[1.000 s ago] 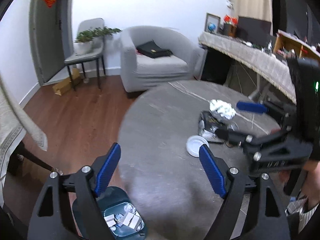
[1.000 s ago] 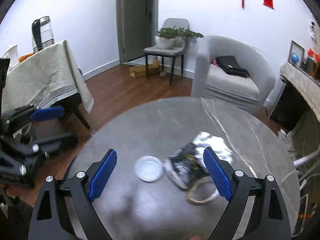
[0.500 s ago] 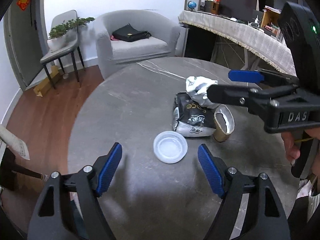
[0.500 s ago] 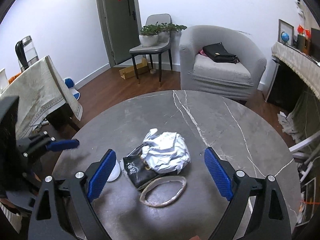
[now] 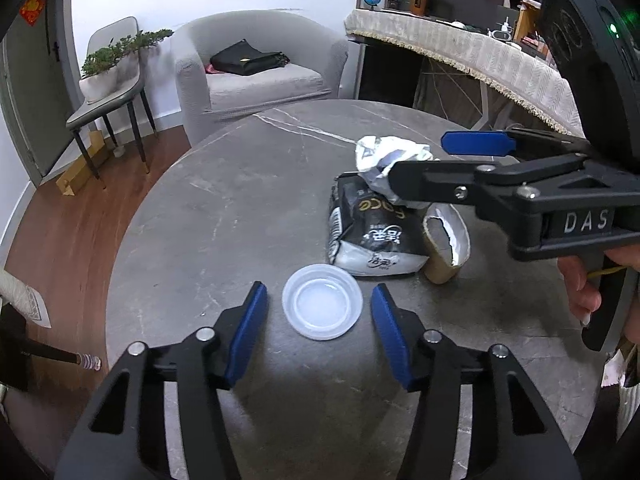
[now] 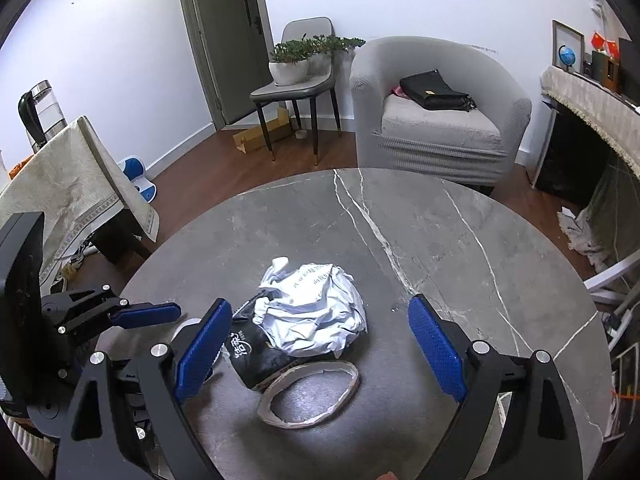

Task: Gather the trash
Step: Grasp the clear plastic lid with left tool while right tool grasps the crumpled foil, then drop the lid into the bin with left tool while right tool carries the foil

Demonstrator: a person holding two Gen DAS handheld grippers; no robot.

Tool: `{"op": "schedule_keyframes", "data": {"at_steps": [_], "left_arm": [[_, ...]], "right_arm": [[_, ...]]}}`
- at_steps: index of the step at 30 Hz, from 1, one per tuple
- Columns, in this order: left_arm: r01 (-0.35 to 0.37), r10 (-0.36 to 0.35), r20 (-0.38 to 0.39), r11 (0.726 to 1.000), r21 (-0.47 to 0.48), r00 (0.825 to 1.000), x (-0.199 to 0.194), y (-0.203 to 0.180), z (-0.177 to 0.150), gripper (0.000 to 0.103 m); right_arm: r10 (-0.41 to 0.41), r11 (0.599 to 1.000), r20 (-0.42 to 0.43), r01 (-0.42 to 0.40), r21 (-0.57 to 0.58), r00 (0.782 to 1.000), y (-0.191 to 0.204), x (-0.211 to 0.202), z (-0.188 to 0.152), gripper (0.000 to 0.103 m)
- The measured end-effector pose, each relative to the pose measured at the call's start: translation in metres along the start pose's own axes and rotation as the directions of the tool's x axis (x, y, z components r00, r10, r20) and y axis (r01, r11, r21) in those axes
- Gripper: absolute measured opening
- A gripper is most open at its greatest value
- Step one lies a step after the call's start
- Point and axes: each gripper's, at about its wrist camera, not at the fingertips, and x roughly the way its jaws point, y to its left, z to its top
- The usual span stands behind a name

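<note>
A clear plastic lid lies on the round grey marble table. My left gripper is open, its blue pads on either side of the lid, not touching it. Behind the lid lie a black snack bag, a crumpled white paper ball and a torn cardboard ring. My right gripper is open above the paper ball, the bag and the ring. It also shows in the left wrist view.
A grey armchair with a black bag stands beyond the table. A chair with a potted plant is by the door. A cloth-covered side table is on the left, and a long cloth-covered counter on the right.
My left gripper has swung from the floor bin to the table and come down around the lid. My right gripper has moved forward over the paper ball and bag.
</note>
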Motion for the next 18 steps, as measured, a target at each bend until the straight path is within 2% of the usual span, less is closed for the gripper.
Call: {"op": "schedule_keyframes", "data": {"at_steps": [3,6,11,18], "left_arm": [[-0.003,0.003,-0.004,1.000,0.007,1.000,0.003,-0.002,0.000,0.048],[-0.006,0.006,-0.004,1.000,0.024,1.000,0.003,-0.003,-0.001,0.042],[-0.002,0.002,0.002,1.000,0.026,1.000,0.003,-0.003,-0.001,0.042],[-0.027,0.026,0.021,1.000,0.009,0.999,-0.007,0.002,-0.001,0.042]], "right_arm": [[0.009,1.000,-0.006,-0.009,-0.003,1.000,0.001,0.002,-0.001,0.090],[0.001,1.000,-0.013,-0.001,-0.022,1.000,0.005,0.004,-0.002,0.081],[-0.004,0.999,-0.026,0.003,-0.035,1.000,0.007,0.008,-0.003,0.066],[-0.011,0.999,-0.034,0.009,-0.051,0.999,0.010,0.014,-0.003,0.058]]}}
